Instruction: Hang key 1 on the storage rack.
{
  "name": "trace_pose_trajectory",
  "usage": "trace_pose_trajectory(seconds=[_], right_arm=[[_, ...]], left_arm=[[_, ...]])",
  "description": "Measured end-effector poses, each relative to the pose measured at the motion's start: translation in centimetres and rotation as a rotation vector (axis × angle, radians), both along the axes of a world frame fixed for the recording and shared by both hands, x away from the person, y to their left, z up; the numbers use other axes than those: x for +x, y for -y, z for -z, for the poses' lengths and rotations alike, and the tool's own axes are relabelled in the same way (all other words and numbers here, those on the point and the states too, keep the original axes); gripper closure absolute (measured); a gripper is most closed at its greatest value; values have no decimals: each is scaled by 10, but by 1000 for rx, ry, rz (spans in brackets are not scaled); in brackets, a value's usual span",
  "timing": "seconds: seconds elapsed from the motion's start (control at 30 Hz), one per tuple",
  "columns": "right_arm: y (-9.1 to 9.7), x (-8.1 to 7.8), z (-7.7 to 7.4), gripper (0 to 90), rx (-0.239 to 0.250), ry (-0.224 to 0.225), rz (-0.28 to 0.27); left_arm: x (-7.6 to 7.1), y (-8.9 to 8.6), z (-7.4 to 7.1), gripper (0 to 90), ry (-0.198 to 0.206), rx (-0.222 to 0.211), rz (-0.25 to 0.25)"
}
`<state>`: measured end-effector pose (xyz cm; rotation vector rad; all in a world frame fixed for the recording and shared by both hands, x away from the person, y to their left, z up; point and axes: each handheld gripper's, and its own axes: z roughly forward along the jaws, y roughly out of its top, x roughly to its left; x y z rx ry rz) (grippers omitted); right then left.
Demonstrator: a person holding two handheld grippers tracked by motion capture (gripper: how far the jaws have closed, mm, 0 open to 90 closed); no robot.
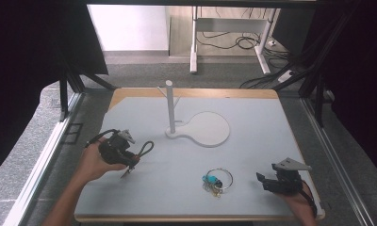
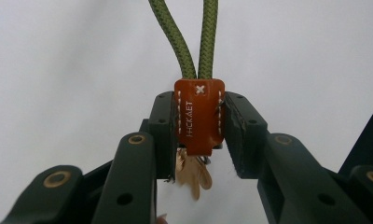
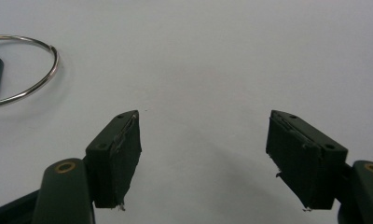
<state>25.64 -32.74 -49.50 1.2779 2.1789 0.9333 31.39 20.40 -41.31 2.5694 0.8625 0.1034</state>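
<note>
light: bright, even | shadows: soft | corners: dark in high view | focus: slightly soft

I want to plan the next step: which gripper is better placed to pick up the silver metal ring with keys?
The right gripper. Its jaws stand open and empty, and the silver metal key ring lies on the table just beside it. The left gripper is farther away and shut on the green cord's orange leather tag.

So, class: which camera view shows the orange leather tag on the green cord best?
The left gripper view: the orange leather tag sits large between the jaws, stitching and lettering visible. In the high view it is hidden at the left gripper.
</note>
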Motion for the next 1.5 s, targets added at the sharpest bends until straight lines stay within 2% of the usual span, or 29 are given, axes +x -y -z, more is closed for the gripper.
trace_pose_trajectory(seconds=[0.2, 0.6, 0.67, 0.8, 1.2, 1.5], right_arm=[[0, 0, 1, 265, -5, -4, -2], [0, 0, 1, 265, 2, -5, -2], [0, 0, 1, 265, 1, -5, -2], [1, -1, -2, 266, 34, -2, -2], [1, -1, -1, 266, 30, -4, 1], [1, -1, -1, 266, 29, -8, 2]], left_arm=[[-2, 3, -13, 665, 35, -48, -9], [1, 1, -29, 665, 54, -107, -14], [2, 1, -30, 665, 50, -110, -14], [4, 1, -34, 665, 56, -121, -20], [11, 1, -54, 665, 79, -151, -33], [16, 1, -62, 665, 85, -169, -46]])
